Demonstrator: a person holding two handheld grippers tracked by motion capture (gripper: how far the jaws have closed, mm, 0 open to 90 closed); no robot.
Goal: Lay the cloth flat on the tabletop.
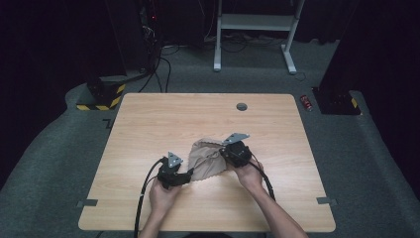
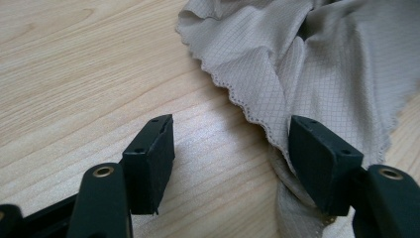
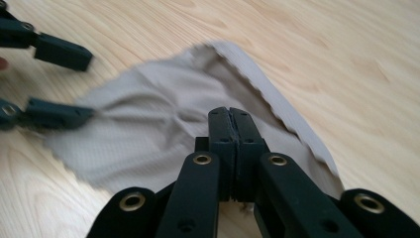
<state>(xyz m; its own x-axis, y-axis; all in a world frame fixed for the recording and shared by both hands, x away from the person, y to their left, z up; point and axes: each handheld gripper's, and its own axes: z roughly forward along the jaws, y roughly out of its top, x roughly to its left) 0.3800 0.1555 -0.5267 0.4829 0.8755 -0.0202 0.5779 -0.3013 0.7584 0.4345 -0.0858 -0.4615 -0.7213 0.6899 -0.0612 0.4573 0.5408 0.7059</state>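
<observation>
While the right tongs [image 3: 231, 115] pinch the beige scallop-edged cloth [image 1: 207, 157], the spread left tongs [image 2: 230, 151] straddle its near edge.

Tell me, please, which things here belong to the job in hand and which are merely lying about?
In use:
- beige cloth
- left gripper, open at the cloth's edge
- right gripper, shut on the cloth

Lying about:
- red can on the floor
- white desk frame

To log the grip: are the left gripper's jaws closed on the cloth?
No, the left gripper is open, its jaws wide apart beside the cloth edge.
</observation>
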